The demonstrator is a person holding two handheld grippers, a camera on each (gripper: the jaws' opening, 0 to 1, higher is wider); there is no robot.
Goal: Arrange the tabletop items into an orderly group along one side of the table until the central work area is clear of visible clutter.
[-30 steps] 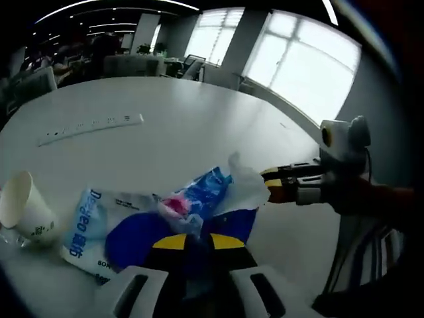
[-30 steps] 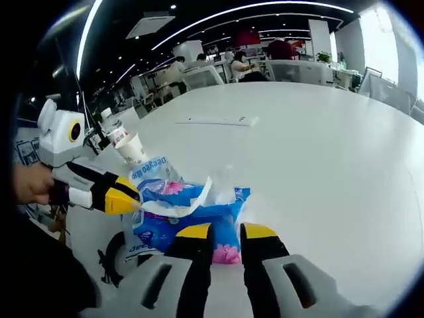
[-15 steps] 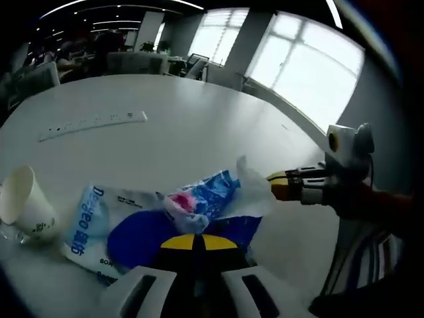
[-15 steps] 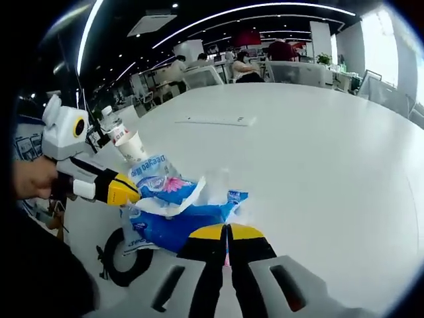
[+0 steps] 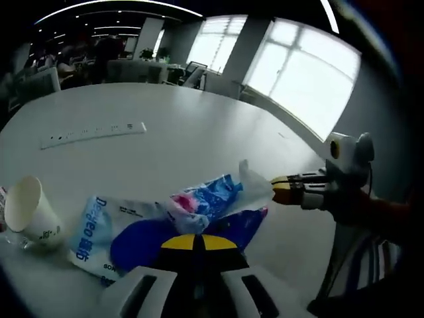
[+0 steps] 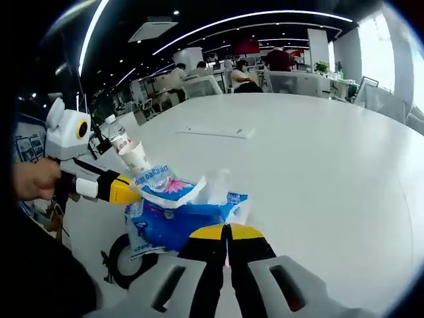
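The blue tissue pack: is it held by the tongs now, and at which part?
Both tongs look shut on the blue tissue pack: the right tongs on its near edge, the left tongs on the opposite edge, beside the paper cup.

Most of the white tabletop (image 6: 318,152) lies bare, open toward the windows and across its middle. Obstacles crowd one near edge: the blue tissue pack (image 5: 142,232) lying flat, with both claws closed on its crumpled wrapper, the left claw (image 5: 193,242) from one side and the right claw (image 6: 227,231) from the other. Just beside the pack stands a paper cup (image 5: 30,212), a water bottle (image 6: 116,134) behind it. A white power strip (image 5: 93,133) lies well apart, farther across.
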